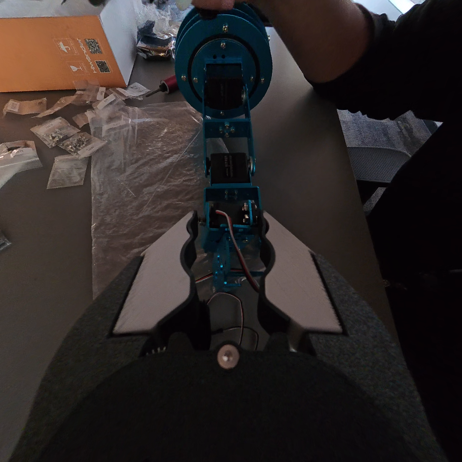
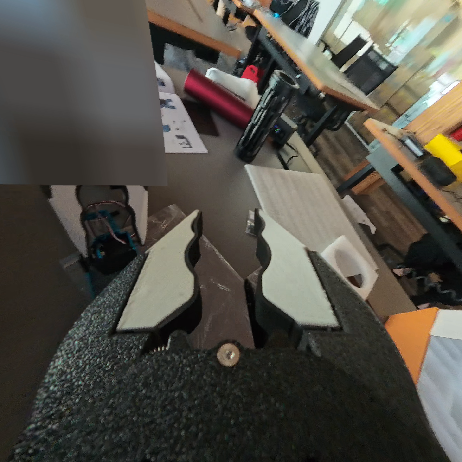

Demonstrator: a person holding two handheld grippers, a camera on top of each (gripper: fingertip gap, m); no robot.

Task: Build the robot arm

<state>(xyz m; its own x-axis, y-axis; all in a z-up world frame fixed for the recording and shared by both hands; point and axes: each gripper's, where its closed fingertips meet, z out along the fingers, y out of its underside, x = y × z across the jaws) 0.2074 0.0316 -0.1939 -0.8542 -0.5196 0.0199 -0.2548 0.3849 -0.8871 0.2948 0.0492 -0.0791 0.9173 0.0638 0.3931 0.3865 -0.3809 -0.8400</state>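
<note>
A small blue metal robot arm point(image 1: 228, 140) with black servos point(image 1: 228, 167) and a round blue base point(image 1: 223, 60) is held lengthwise over the grey table point(image 1: 300, 150). A person's hand point(image 1: 212, 5) grips the base at the far end. My left gripper point(image 1: 230, 217) is shut on the arm's near end bracket point(image 1: 232, 200), with red and white servo wires point(image 1: 237, 250) running between the fingers. The left gripper with the blue arm also shows in the right wrist view point(image 2: 107, 225). My right gripper point(image 2: 228, 215) is open and empty, above the table, to the right of it.
An orange box point(image 1: 50, 50), several small screw bags point(image 1: 67, 140), a red-handled screwdriver point(image 1: 167, 86) and a clear plastic sheet point(image 1: 145, 162) lie to the left. A black cylinder point(image 2: 265, 115), a red roll point(image 2: 215, 100), a printed sheet point(image 2: 182, 132) and white foam point(image 2: 300, 200) lie farther off. The black cylinder point(image 2: 265, 115) is about 35 centimeters from both grippers' fingertips.
</note>
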